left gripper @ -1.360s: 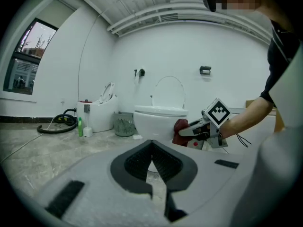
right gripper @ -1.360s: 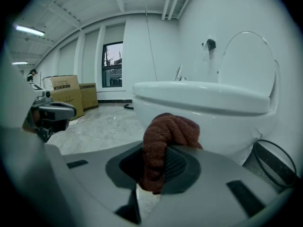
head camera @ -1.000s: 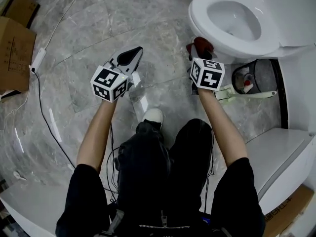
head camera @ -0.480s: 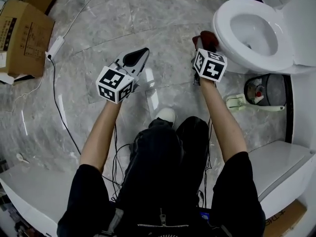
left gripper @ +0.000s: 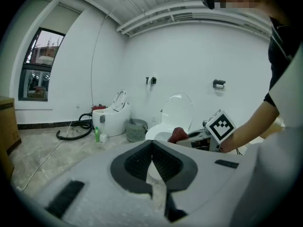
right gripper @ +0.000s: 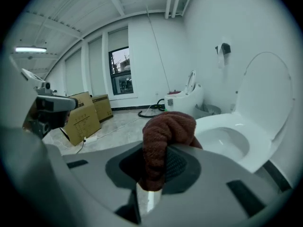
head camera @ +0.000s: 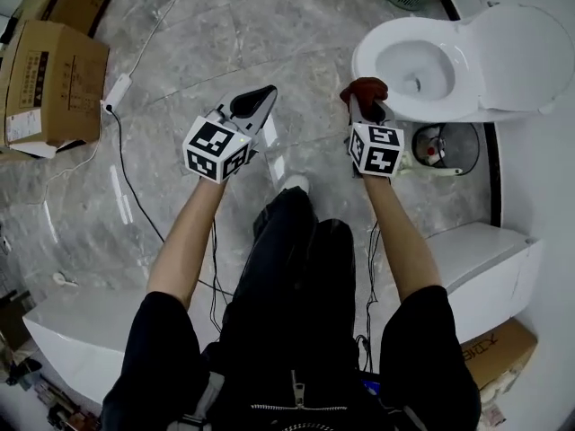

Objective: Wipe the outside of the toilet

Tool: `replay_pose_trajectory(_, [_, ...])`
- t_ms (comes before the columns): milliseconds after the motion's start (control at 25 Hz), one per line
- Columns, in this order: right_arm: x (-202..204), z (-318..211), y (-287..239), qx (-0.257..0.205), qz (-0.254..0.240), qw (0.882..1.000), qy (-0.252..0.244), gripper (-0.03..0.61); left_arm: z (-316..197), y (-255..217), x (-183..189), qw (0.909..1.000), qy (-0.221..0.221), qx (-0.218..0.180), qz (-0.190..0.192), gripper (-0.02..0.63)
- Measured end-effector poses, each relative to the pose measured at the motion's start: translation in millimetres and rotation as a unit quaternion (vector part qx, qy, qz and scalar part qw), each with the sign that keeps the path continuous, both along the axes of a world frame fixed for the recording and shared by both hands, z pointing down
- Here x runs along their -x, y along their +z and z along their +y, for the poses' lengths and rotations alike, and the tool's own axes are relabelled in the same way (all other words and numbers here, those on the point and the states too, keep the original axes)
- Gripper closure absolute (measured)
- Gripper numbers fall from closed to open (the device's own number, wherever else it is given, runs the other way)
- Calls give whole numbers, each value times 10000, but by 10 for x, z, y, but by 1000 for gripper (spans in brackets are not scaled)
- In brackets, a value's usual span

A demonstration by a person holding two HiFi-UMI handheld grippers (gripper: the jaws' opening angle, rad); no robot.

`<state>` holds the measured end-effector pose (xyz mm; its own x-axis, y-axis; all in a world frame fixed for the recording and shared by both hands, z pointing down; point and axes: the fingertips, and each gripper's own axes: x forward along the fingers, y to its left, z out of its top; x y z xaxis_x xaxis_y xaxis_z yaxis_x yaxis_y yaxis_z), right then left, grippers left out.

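The white ceramic toilet [head camera: 454, 106] stands on the grey marble floor [head camera: 180, 52] with its lid raised, and the rust-red terry cloth [head camera: 363, 89] hangs just beside the bowl's front edge. I cannot tell whether it is touching. This looks like the approach to a wipe. The next move would call for pressing the cloth against the bowl's outer wall below the rim and sweeping along the curve. The right gripper [head camera: 361, 104] has its jaws clamped on the cloth, whose bunched fold stands up between them. The left gripper [head camera: 256, 104], well apart over bare floor, has its jaws closed tip to tip with nothing in them. Brown cardboard boxes [head camera: 54, 70] sit far off.
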<state>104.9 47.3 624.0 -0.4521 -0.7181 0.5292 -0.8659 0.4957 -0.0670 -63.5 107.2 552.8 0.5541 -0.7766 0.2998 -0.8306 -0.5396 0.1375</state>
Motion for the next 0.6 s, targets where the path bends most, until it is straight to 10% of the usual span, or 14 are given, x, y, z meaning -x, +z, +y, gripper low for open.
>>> replay_pose_trajectory(600, [-475, 1047, -3474, 76, -436, 9944, 960, 511, 323, -3476, -574, 9965, 794, -210, 165, 615])
